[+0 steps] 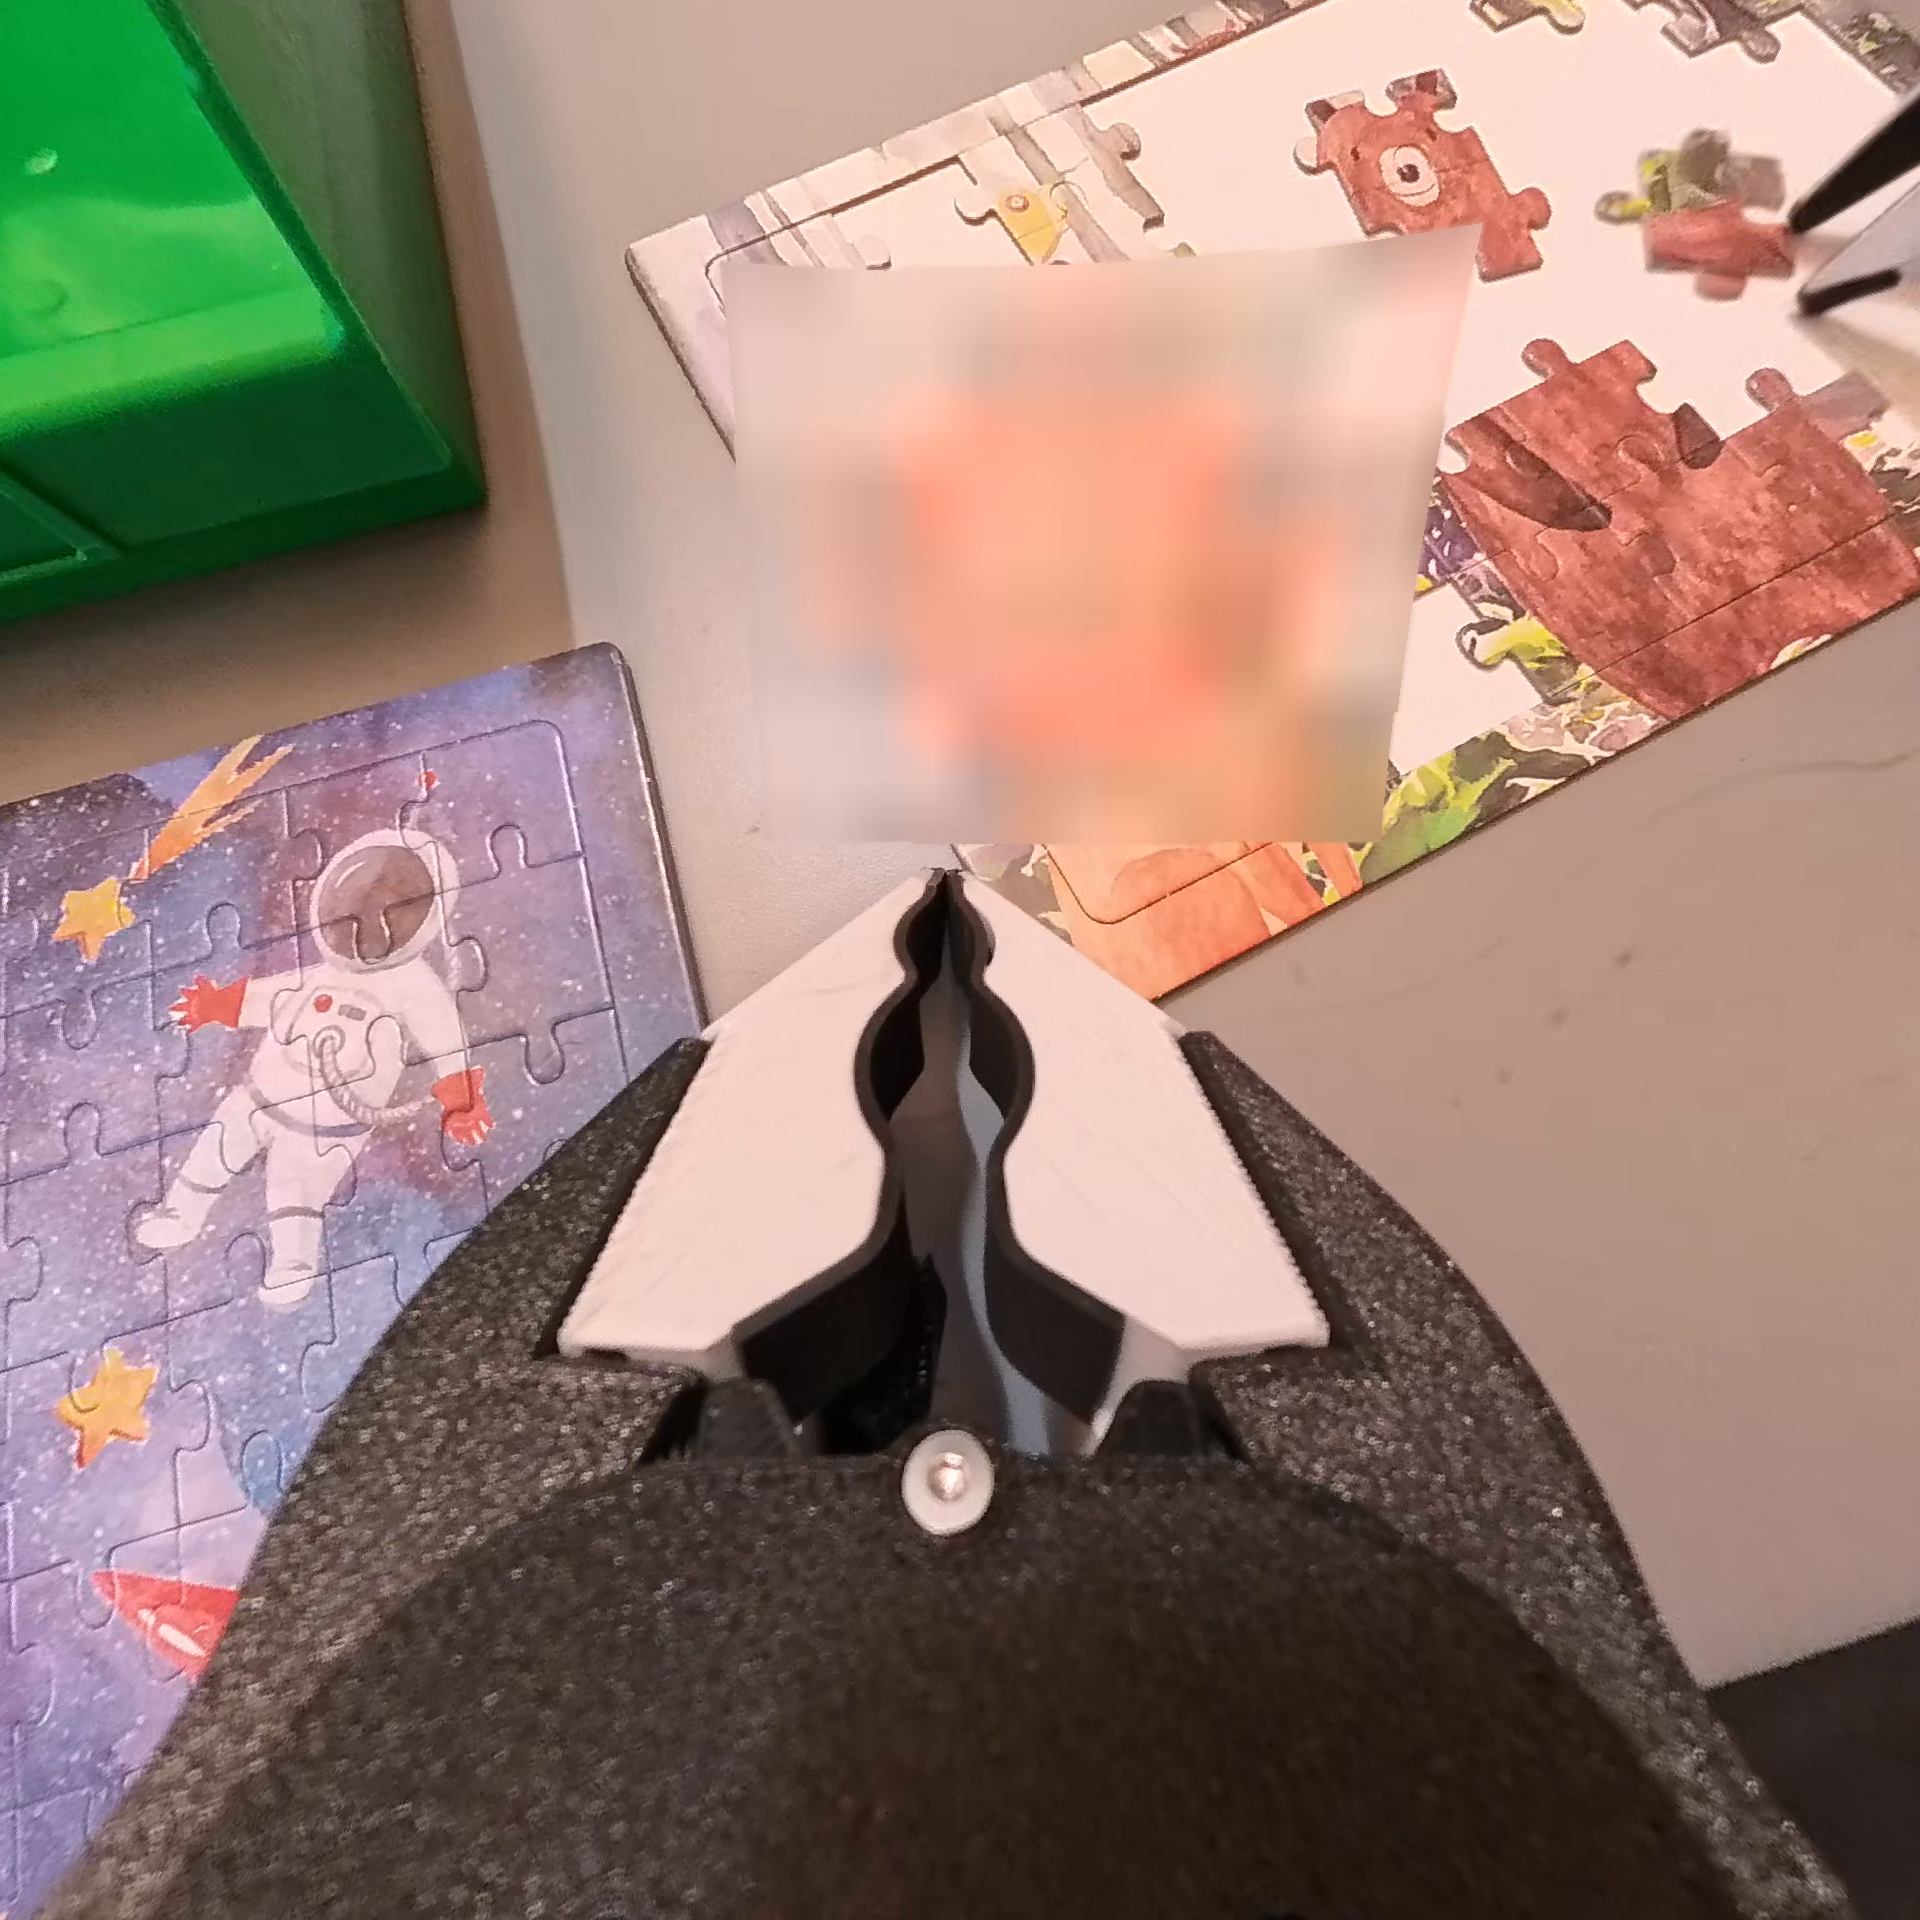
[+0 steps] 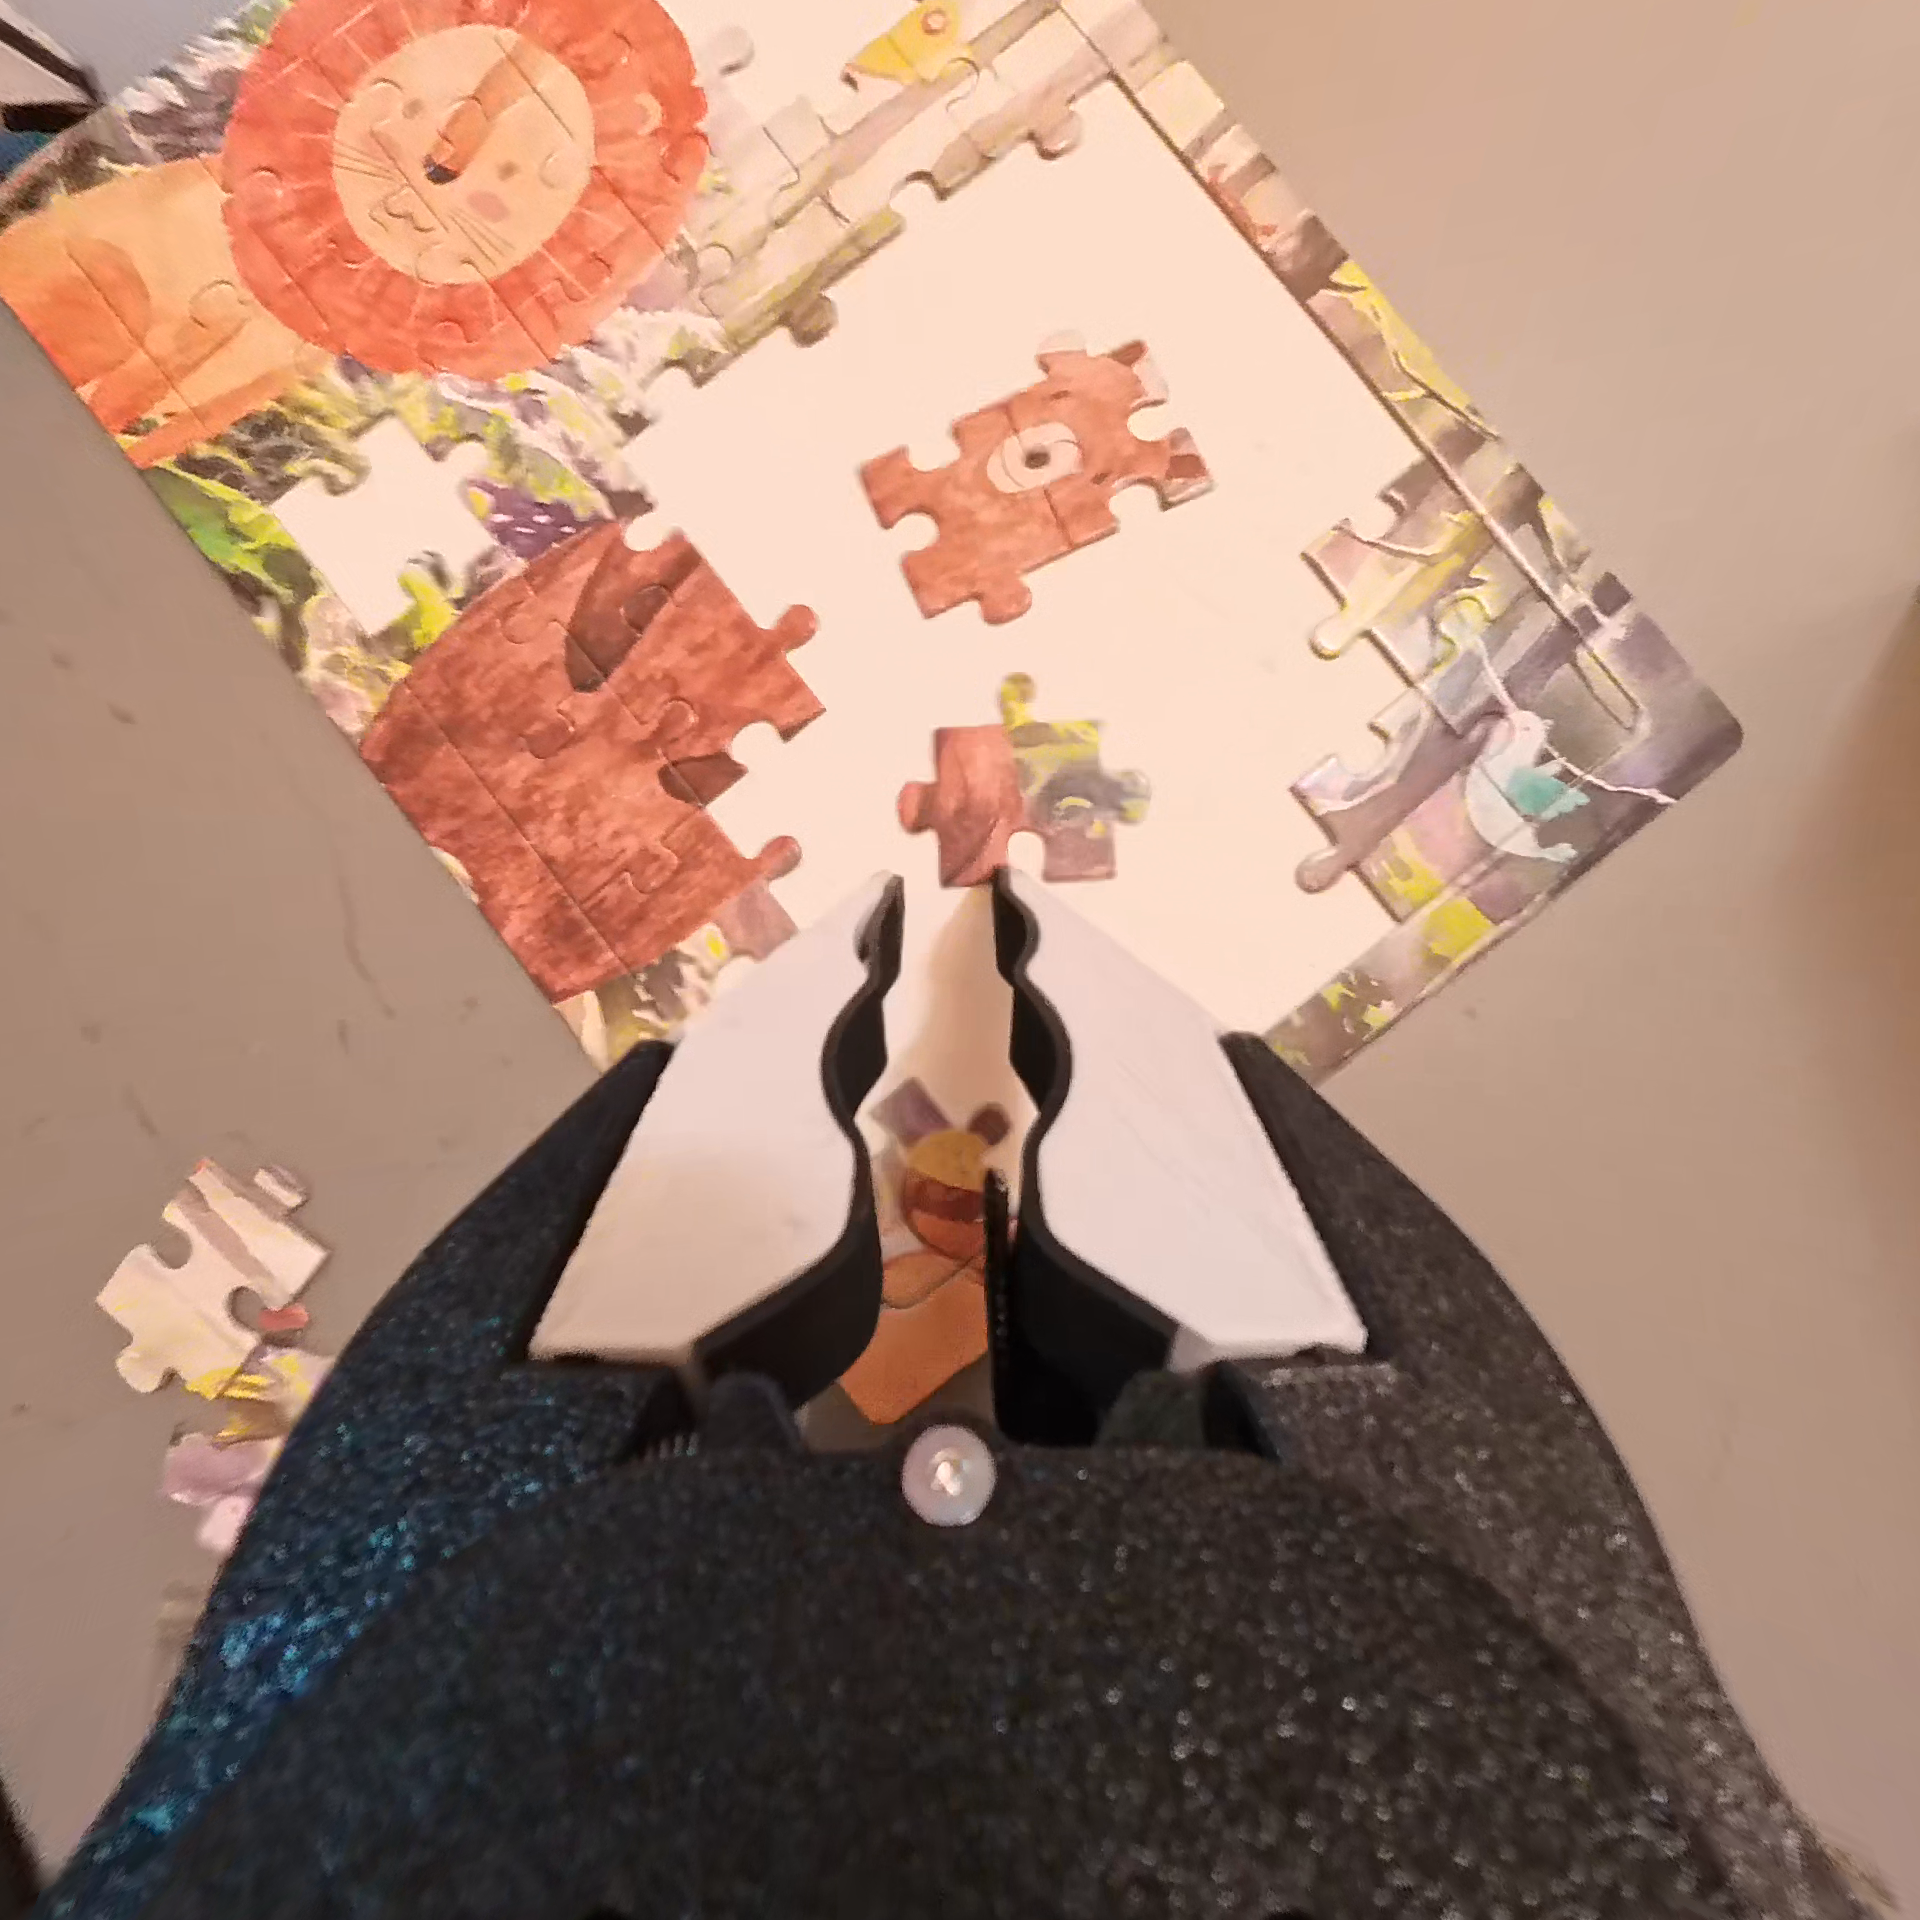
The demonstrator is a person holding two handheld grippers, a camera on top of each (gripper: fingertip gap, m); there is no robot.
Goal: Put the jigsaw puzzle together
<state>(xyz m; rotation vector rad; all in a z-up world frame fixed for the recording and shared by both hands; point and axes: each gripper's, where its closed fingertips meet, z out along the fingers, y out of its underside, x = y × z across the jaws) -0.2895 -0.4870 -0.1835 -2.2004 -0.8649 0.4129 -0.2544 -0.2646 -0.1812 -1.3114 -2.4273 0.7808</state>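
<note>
The right gripper (image 2: pixel 948 881) has its two white fingers a little way apart, with nothing between them. Its tips hang just in front of a loose puzzle piece (image 2: pixel 1013 795) that is part brown, part grey and yellow. I cannot tell if the tips touch it.

That loose piece is the landmark. It lies on the bare cream part of the puzzle tray (image 2: pixel 1195 644). Just past it, further from the gripper, lies a small brown bear-face chunk (image 2: pixel 1034 483) made of a few joined pieces, not touching it. To the left of the loose piece is a big brown block of joined pieces (image 2: pixel 582 727), near but apart. Far past it, at the top left, is the orange lion (image 2: pixel 462 171), all put together. To the right of the loose piece runs the grey and yellow border (image 2: pixel 1486 707) of finished pieces. Well back and to the left, off the tray, a few spare pieces (image 2: pixel 208 1273) lie on the table (image 2: pixel 1558 260).

The left gripper (image 1: pixel 948 881) has its fingers pressed together at the tips, holding nothing. It hangs over the near edge of the same tray (image 1: pixel 675 270). In this view the loose piece (image 1: pixel 1704 223) is far off at the top right, with the other gripper's dark fingertips (image 1: pixel 1839 203) beside it. A finished astronaut puzzle (image 1: pixel 312 1039) lies to the left of the left gripper, and a green box (image 1: pixel 208 312) sits beyond that.
</note>
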